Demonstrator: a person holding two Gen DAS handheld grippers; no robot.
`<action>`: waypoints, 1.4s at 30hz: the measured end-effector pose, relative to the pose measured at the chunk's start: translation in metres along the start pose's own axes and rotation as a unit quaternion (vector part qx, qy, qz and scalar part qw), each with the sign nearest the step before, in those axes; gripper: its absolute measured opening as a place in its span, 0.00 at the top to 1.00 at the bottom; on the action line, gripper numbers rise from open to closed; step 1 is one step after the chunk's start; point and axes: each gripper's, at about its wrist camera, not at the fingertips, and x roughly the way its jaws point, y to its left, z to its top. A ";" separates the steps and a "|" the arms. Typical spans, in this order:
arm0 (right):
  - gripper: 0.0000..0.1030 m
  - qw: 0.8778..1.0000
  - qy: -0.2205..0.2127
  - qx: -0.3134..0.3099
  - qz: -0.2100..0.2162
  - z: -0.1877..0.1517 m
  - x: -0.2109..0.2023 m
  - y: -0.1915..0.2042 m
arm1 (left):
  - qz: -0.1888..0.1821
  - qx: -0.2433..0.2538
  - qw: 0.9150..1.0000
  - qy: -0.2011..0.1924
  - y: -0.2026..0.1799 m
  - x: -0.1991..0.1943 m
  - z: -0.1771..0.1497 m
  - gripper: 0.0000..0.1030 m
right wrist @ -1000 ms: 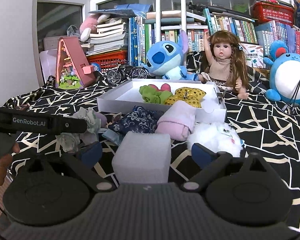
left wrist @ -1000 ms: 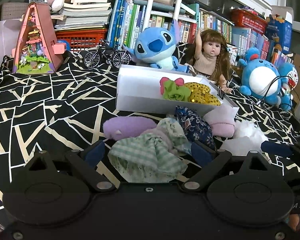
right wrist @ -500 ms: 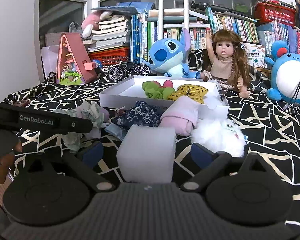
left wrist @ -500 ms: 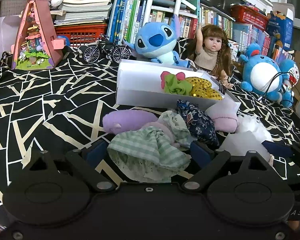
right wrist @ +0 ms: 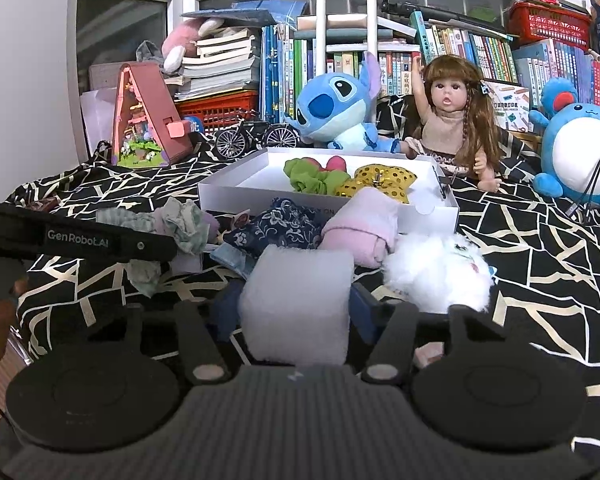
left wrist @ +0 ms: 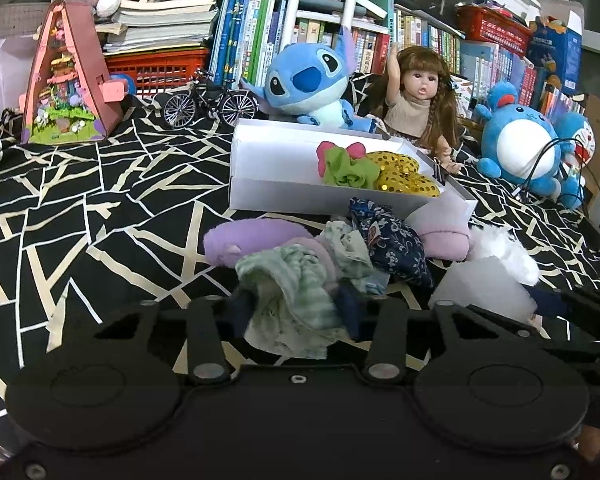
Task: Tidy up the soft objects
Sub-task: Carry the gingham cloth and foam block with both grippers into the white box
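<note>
Between the left gripper (left wrist: 296,312) fingers: green striped cloth (left wrist: 290,300), now clamped; a second ago the fingers stood wide around it. Right gripper (right wrist: 294,312) likewise went from open to gripping the white foam block (right wrist: 296,304). Both grasps look set, so lift comes next. White box (right wrist: 228,196) sits ahead of both, beyond the remaining pile.

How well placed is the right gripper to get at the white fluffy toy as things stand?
Probably not now: the right gripper is shut on the white foam block, so its jaws are occupied. The white fluffy toy itself lies uncovered just beside it on the cloth.
</note>
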 end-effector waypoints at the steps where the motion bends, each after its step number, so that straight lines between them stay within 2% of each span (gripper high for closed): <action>1: 0.42 1.000 -0.001 0.000 0.000 0.000 -0.001 0.000 | 0.001 0.002 1.000 0.000 -0.001 -0.001 0.000 0.68; 8: 0.43 1.000 -0.023 0.012 0.008 0.008 -0.011 -0.003 | -0.008 0.005 1.000 -0.016 -0.005 -0.019 0.011 0.71; 14: 0.43 0.998 -0.039 0.037 0.014 0.031 -0.017 -0.015 | -0.027 0.010 0.999 -0.042 -0.007 -0.035 0.035 0.71; 20: 0.43 0.997 -0.062 0.033 -0.024 0.063 -0.014 -0.032 | -0.025 0.001 0.998 -0.060 -0.002 -0.028 0.070 0.70; 26: 0.43 0.995 -0.050 0.058 -0.059 0.099 0.013 -0.070 | -0.012 -0.011 0.998 -0.062 -0.001 -0.001 0.105 0.71; 31: 0.43 0.993 -0.030 0.084 -0.075 0.118 0.045 -0.100 | -0.013 -0.023 0.999 -0.043 -0.003 0.035 0.130 0.70; 36: 0.43 0.994 -0.004 0.084 -0.067 0.123 0.076 -0.112 | 0.005 -0.027 0.999 -0.020 -0.005 0.074 0.141 0.71; 42: 0.43 0.994 0.035 0.073 -0.066 0.120 0.105 -0.115 | 0.008 -0.043 0.999 0.013 -0.004 0.109 0.142 0.70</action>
